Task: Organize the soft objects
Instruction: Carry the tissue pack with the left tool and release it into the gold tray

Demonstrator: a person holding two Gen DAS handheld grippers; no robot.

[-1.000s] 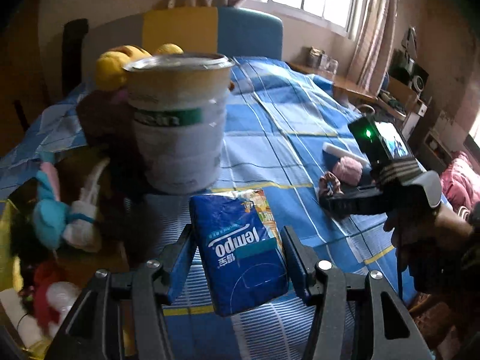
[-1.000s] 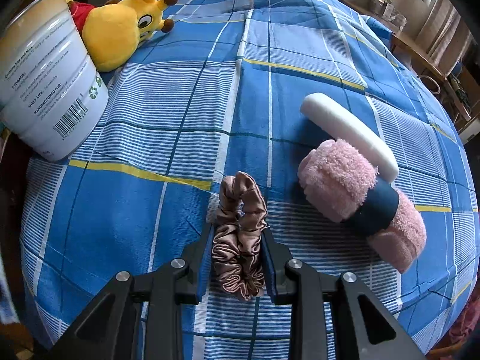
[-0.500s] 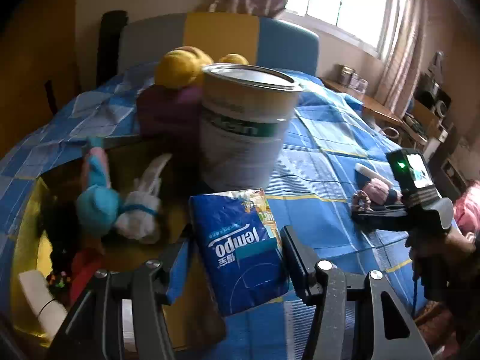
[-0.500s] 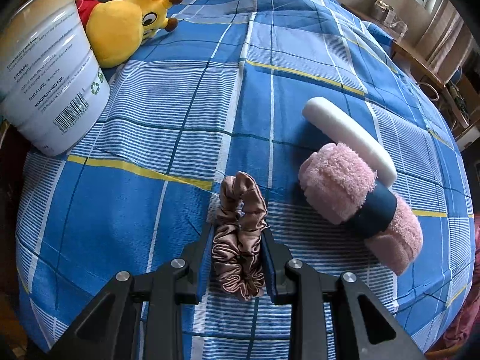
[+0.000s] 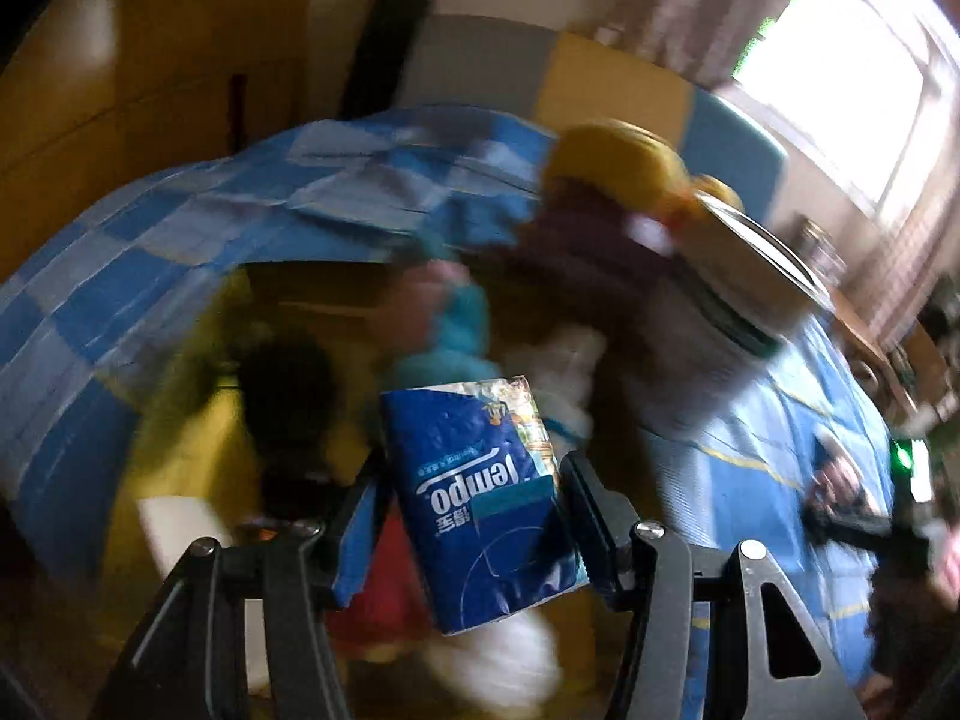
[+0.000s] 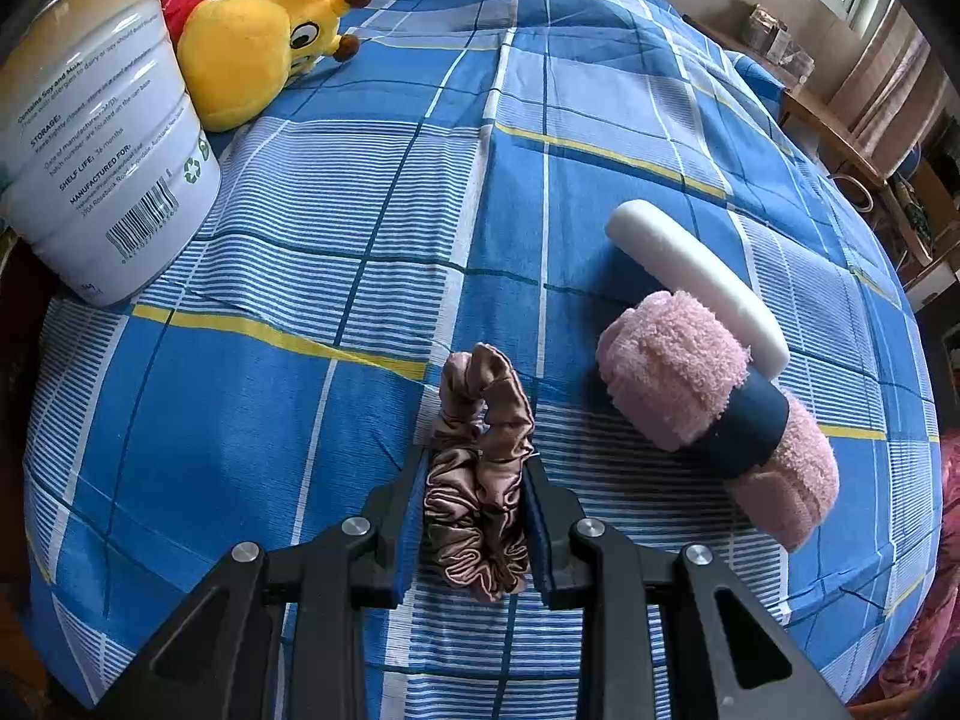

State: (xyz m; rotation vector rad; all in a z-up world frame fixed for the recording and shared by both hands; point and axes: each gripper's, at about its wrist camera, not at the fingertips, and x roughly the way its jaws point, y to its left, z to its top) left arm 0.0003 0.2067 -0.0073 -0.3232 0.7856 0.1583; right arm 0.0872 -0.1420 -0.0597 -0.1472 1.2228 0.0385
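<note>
Tissues are sitting clamped in the left gripper (image 5: 474, 516): a blue tissue pack (image 5: 480, 498) printed "Tempo" is standing on end between the blue-padded jaws, both pads pressing its sides. This view is blurring heavily. Behind the pack, a yellow-sided box (image 5: 180, 420) is showing a jumble of soft things, among them something teal and pink (image 5: 444, 324), something white (image 5: 564, 360), a dark shape (image 5: 288, 396) and a red patch (image 5: 384, 588); what each one is cannot be told through the blur. To the right, a tin can (image 5: 720, 306) is standing on the blue checked bedspread (image 5: 150, 252), with a yellow plush toy (image 5: 612, 162) behind it.

The right gripper (image 6: 474, 516) is pointing steeply down at the bedspread (image 6: 360, 192), its jaws squeezing a brown satin scrunchie (image 6: 480, 468) that is bunching up between the pads and poking out past the fingertips. Whether the scrunchie is resting on the cloth or hanging just above it cannot be told. Just beside it to the right, a rolled pink towel (image 6: 708, 408) with a dark band around its middle is lying on the bedspread, touching a white oblong bar (image 6: 696, 276) behind it. At the far left, the can (image 6: 102, 162) is standing upright, and the plush toy (image 6: 258, 42) is lying against its far side.
</note>
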